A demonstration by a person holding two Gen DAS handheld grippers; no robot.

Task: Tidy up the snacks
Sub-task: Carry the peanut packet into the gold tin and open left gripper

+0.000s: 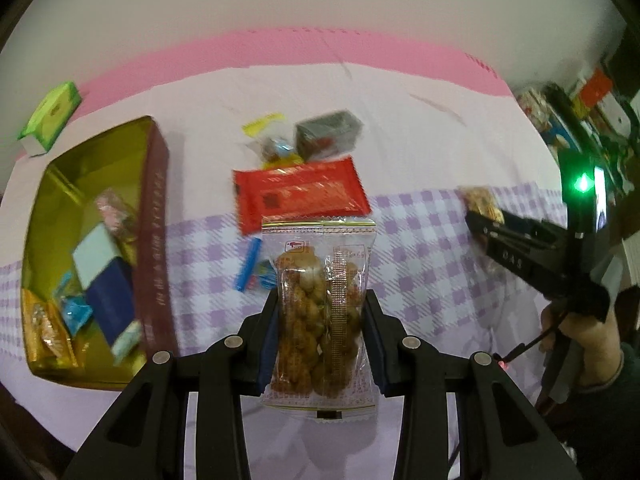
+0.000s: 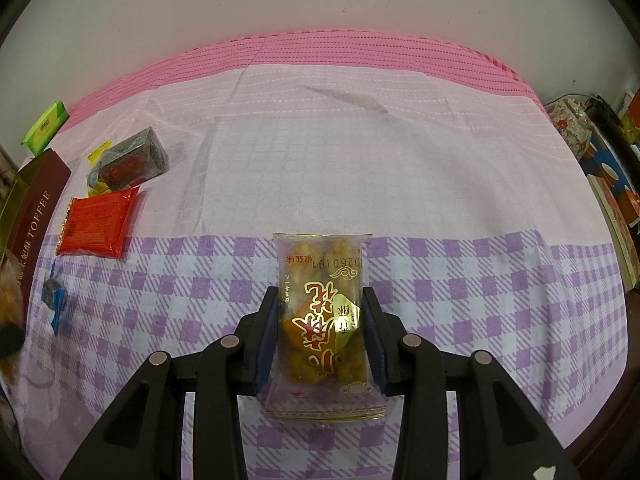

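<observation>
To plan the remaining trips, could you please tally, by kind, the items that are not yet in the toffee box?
Fried snack packets, one held in each set of jaws: 2
Red packet: 1
Dark wrapped block: 1
Yellow-edged packet: 1
Blue sweet: 1
Green box: 1
Total: 7

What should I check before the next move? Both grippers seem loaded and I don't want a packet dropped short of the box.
1. Left gripper clamped on its clear snack packet: ok.
2. Right gripper clamped on its gold-print packet: ok.
3. Gold box open: ok.
4. Free room inside the box: cannot tell, several snacks already in it.
5. Red packet and other loose snacks lie on the cloth beside the box: not ok, still unsorted.
</observation>
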